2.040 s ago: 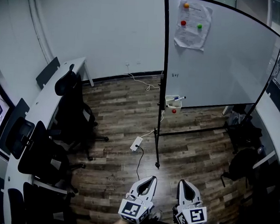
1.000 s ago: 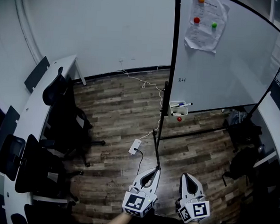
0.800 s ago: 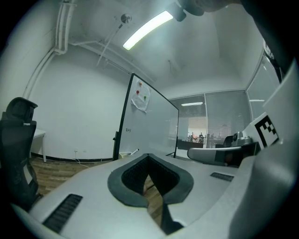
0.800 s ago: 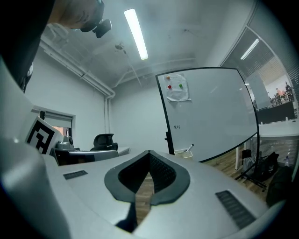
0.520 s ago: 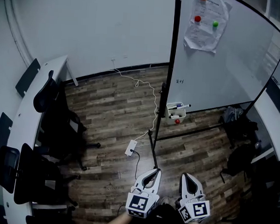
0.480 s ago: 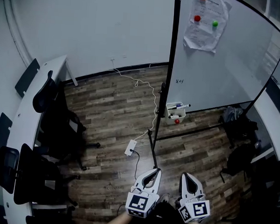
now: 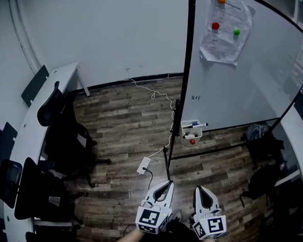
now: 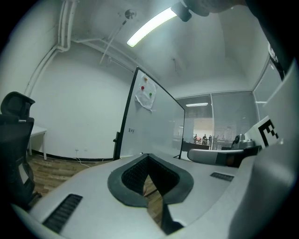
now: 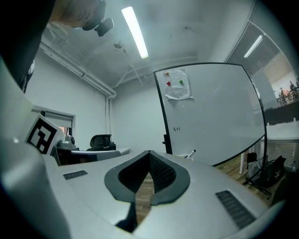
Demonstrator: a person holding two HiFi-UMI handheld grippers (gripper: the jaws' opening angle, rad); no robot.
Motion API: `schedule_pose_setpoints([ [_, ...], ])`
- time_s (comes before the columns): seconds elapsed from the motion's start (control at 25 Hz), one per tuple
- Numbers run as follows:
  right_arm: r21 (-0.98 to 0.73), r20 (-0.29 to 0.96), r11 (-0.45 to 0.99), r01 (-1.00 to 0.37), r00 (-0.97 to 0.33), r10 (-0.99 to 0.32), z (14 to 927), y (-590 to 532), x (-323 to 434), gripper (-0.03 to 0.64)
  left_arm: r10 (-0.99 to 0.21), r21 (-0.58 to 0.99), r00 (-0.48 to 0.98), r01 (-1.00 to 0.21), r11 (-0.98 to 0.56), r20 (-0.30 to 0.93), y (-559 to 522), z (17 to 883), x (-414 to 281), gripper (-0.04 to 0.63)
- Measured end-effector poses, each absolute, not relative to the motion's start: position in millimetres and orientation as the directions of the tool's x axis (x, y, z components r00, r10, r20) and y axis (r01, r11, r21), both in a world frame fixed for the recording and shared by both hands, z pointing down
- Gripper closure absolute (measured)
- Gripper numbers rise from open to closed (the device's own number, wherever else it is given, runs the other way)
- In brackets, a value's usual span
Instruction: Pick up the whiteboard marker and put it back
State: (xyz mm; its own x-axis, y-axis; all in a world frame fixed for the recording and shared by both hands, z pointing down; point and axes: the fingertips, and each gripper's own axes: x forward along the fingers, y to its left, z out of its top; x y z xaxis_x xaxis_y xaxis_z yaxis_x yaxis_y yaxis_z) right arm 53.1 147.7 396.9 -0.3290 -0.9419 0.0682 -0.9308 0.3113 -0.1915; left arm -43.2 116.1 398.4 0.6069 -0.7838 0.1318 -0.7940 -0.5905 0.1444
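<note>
A whiteboard marker (image 7: 194,125) lies across the top of a small white holder (image 7: 190,133) on the lower edge of the standing whiteboard (image 7: 246,72). It also shows as a small tilted stick, the marker (image 9: 190,154), in the right gripper view. My left gripper (image 7: 167,183) and right gripper (image 7: 199,189) are side by side at the bottom of the head view, well short of the board, above the wooden floor. Both are shut and empty, left gripper (image 8: 148,156) and right gripper (image 9: 149,152) alike.
A white power strip (image 7: 144,165) and its cable lie on the floor near the black stand foot (image 7: 168,160). Black office chairs (image 7: 64,128) and a long white desk (image 7: 36,121) line the left. Dark bags (image 7: 262,145) sit at the right. A paper with magnets (image 7: 226,28) hangs on the board.
Both grippers have moved a little toward the whiteboard, and the board and marker holder sit lower in the head view. Both jaws stay closed.
</note>
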Motion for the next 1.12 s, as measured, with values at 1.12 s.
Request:
schedule_pose_setpoints([
  [1.12, -0.239, 0.130, 0.378, -0.895, -0.415, -0.901, 423, 44, 94, 0.604, -0.830, 0.192, 0.539, -0.838, -0.511, 0.145, 15, 406, -4, 0.588],
])
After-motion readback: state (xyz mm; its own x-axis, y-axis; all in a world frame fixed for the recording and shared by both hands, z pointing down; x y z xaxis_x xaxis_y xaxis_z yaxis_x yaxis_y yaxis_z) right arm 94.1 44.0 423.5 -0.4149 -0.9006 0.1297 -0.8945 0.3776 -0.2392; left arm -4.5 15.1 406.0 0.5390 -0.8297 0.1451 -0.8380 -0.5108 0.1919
